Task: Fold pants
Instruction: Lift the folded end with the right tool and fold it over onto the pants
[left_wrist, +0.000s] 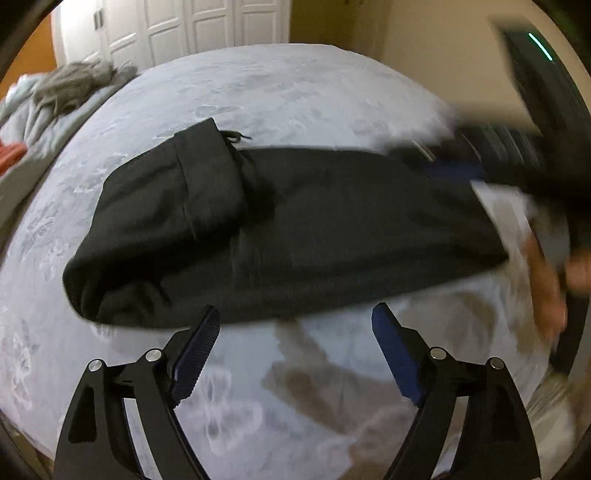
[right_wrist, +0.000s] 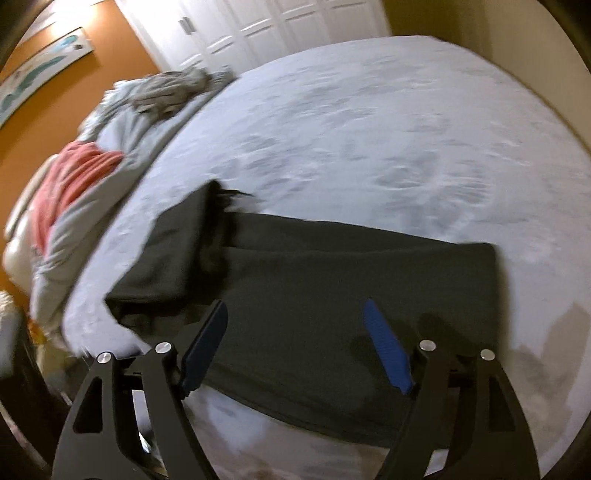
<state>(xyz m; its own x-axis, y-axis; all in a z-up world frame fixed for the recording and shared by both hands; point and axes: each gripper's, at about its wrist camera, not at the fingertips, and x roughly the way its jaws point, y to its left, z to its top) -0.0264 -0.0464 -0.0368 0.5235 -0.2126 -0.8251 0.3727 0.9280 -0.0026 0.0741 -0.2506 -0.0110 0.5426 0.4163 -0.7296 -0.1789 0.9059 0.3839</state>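
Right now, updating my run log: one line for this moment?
pants folded on bed | left gripper open | right gripper open

Dark grey folded fabric pants (left_wrist: 288, 229) lie across mid-frame on the pale patterned bedspread (left_wrist: 295, 92), waistband end toward the left. Left gripper (left_wrist: 295, 317) at lower centre of its view, fingers spread, just before the pants' near edge. Right gripper (right_wrist: 295, 314) at lower centre of its view, over the pants. Crumpled grey bedding heap (right_wrist: 166, 88) in the upper left. White panelled closet doors (left_wrist: 192, 26) behind the bed, top of frame.
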